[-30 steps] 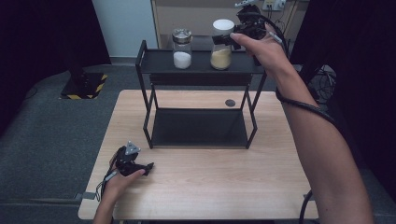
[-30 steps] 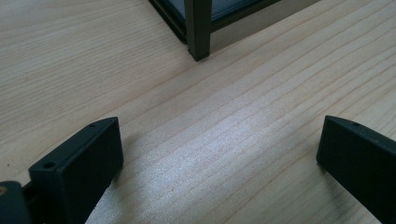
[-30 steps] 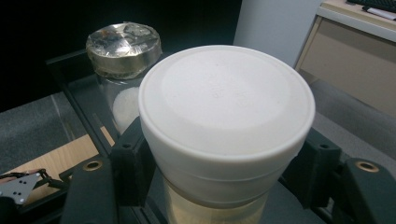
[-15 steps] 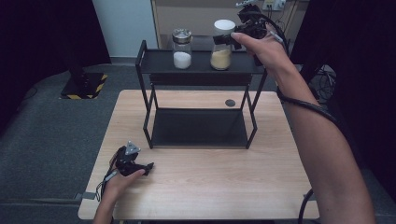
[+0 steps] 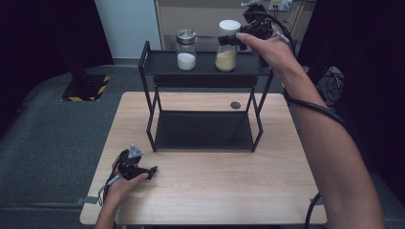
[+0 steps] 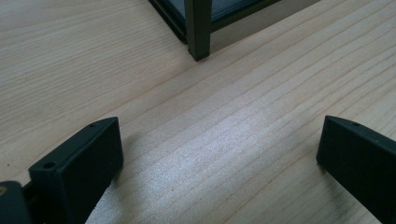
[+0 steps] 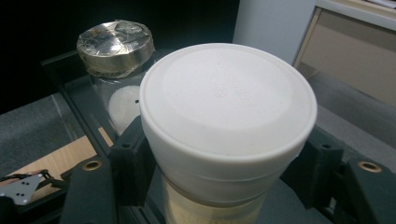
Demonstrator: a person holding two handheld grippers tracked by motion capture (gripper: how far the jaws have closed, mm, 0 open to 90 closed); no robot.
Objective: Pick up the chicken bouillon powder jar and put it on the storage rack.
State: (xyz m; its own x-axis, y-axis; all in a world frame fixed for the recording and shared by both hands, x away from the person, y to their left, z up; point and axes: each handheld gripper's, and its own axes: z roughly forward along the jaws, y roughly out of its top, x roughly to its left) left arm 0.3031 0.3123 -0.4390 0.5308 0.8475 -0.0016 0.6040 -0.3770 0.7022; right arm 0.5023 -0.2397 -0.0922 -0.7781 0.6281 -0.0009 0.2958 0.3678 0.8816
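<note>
1. Right gripper [image 5: 228, 40] up at the top shelf of the black rack [image 5: 205, 70], jaws either side of the white-lidded jar [image 5: 227, 46], just under the lid's rim; pads close against the neck, having just eased apart a little, jar between them.
2. White-lidded jar [image 7: 228, 116] standing upright on the rack's top shelf, right of centre, pale yellow contents in its lower half.
3. Metal-lidded jar [image 5: 186, 49] on the same shelf, just left of the white-lidded one, apart from it, white powder inside.
4. Left gripper [image 5: 152, 171] low on the wooden table [image 5: 215, 191], in front of the rack's front-left leg [image 6: 198, 32], held in the person's left hand [image 5: 119, 183].
5. Left jaws spread wide, bare tabletop between them.
6. Small dark round spot [image 5: 235, 105] on the table behind the rack's lower shelf, toward its right side.
</note>
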